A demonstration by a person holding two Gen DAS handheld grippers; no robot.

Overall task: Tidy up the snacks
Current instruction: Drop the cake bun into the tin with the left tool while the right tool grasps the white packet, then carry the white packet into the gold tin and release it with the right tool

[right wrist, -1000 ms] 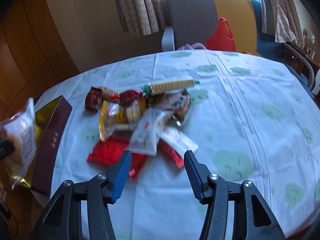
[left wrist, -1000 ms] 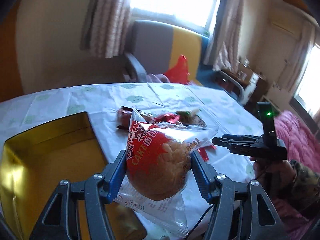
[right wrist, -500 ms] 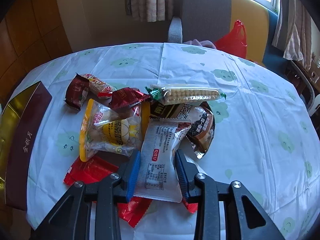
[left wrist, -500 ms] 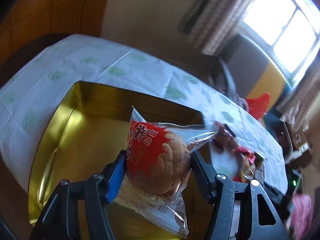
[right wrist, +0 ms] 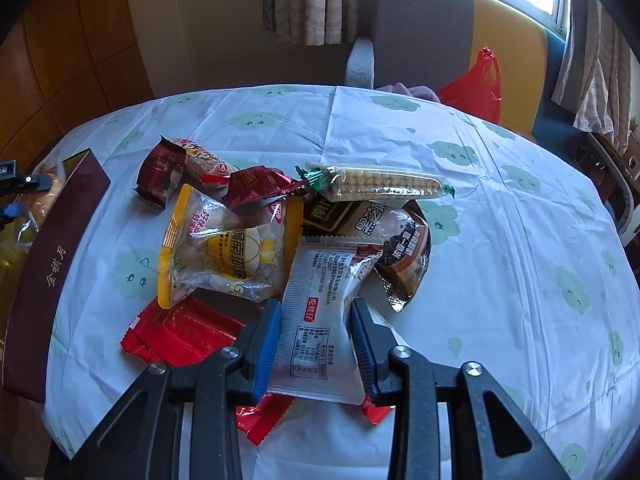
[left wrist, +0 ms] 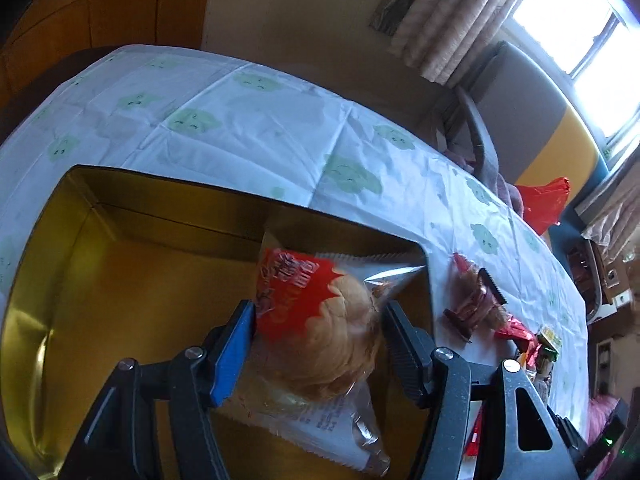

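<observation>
My left gripper [left wrist: 320,328] is shut on a wrapped cake [left wrist: 320,320] in a red and clear packet and holds it over the open gold tin box [left wrist: 120,280]. My right gripper [right wrist: 314,328] is shut on a white snack packet [right wrist: 320,320] at the near side of the snack pile on the table. The pile holds a yellow-edged bun bag [right wrist: 224,248], a wafer roll pack [right wrist: 380,186], dark packets [right wrist: 400,240] and red packets [right wrist: 180,328]. The box [right wrist: 44,264] shows at the left edge of the right wrist view.
The table wears a white cloth with green prints [right wrist: 500,240]. A grey and yellow chair [right wrist: 424,28] with a red plastic bag [right wrist: 476,88] stands behind it. Several small snacks [left wrist: 476,304] lie right of the box.
My left gripper has carried the cake from beside the pile to over the gold box. My right gripper has moved forward into the pile and closed on the white packet.
</observation>
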